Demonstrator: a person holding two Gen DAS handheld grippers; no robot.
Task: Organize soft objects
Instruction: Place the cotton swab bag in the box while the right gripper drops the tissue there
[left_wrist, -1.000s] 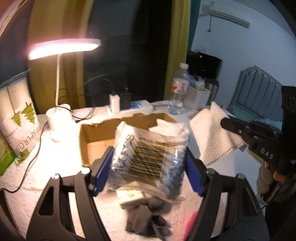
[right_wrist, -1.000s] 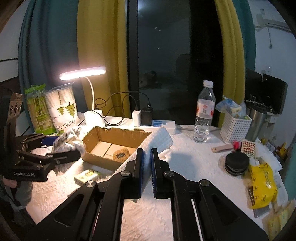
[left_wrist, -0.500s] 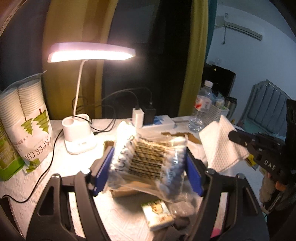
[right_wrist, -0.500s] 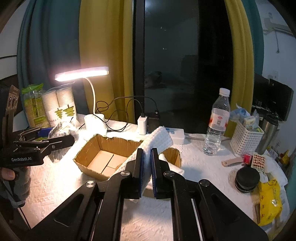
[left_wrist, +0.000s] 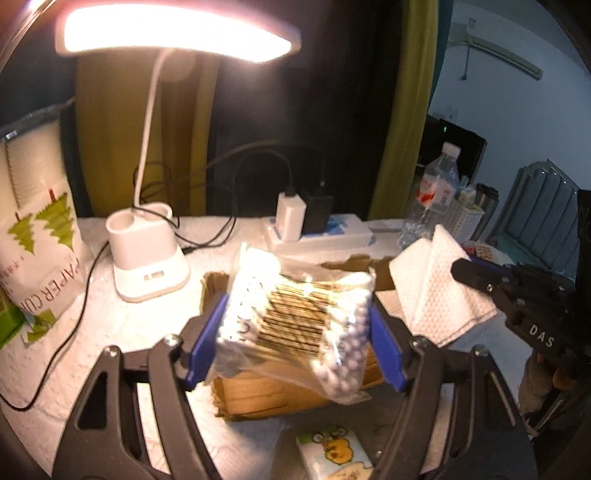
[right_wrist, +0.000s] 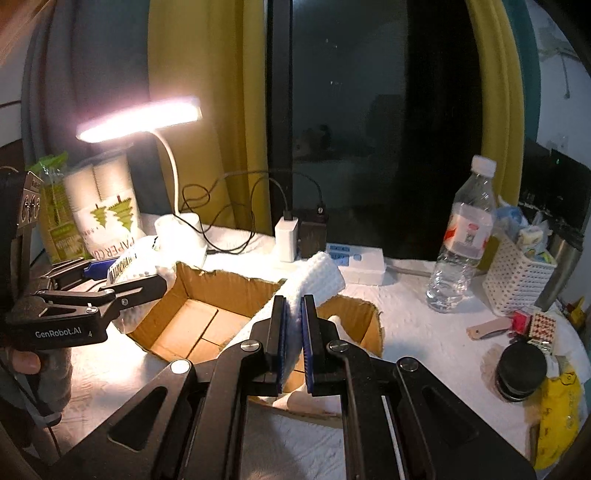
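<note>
We see the left gripper (left_wrist: 295, 332) pinching a clear bag of cotton swabs (left_wrist: 295, 317) over the cardboard box (right_wrist: 207, 314), the right gripper (right_wrist: 293, 328) clamping a white towel (right_wrist: 314, 273). White-covered table (right_wrist: 406, 332), glowing desk lamp (right_wrist: 140, 118), yellow curtains (right_wrist: 207, 92), dark window (right_wrist: 369, 110).

Your white waffle-textured cloth (right_wrist: 319, 271) hangs over the brown cardboard box (right_wrist: 221, 291). Your clear bag of white-tipped cotton swabs (left_wrist: 295, 314) shows tan sticks between blue pads (left_wrist: 205, 332). At the desk's near edge lies a white-and-green tissue pack (left_wrist: 334, 456) with a yellow cartoon.
</note>
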